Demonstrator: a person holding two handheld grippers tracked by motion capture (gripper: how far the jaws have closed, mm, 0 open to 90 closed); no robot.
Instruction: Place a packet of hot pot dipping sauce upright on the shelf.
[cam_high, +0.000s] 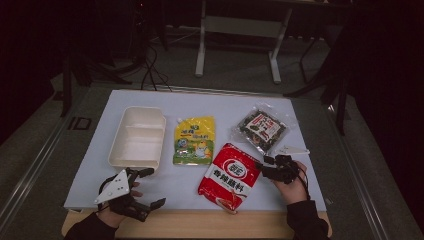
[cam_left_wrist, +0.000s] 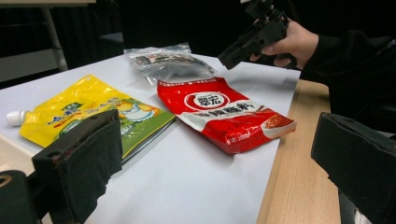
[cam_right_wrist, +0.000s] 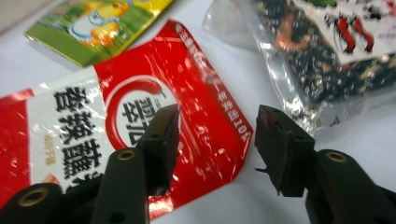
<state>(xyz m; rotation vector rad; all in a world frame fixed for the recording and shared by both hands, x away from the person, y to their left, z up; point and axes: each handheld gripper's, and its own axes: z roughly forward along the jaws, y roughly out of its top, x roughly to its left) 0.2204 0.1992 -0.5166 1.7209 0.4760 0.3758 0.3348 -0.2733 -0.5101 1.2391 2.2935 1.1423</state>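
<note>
A red seasoning packet (cam_high: 229, 176) (cam_left_wrist: 224, 112) (cam_right_wrist: 140, 93) lies flat on the white mat near the front edge. My right gripper (cam_high: 267, 164) (cam_right_wrist: 217, 114) hovers at the packet's right corner with its jaws apart, one over the red film and one past its edge over the mat, neither pad pressing. In the left gripper view the right gripper (cam_left_wrist: 254, 39) is tilted down toward that packet. My left gripper (cam_high: 154, 187) (cam_left_wrist: 215, 163) rests at the front left, open wide, with nothing between its jaws.
A yellow spouted pouch (cam_high: 194, 141) (cam_left_wrist: 84, 112) (cam_right_wrist: 93, 23) lies left of the red packet. A clear bag of dark dried food (cam_high: 261, 126) (cam_left_wrist: 168, 60) (cam_right_wrist: 327, 51) sits behind it. A white two-compartment tray (cam_high: 137, 137) stands at the left, and a small white flat piece (cam_high: 292, 150) lies at the right.
</note>
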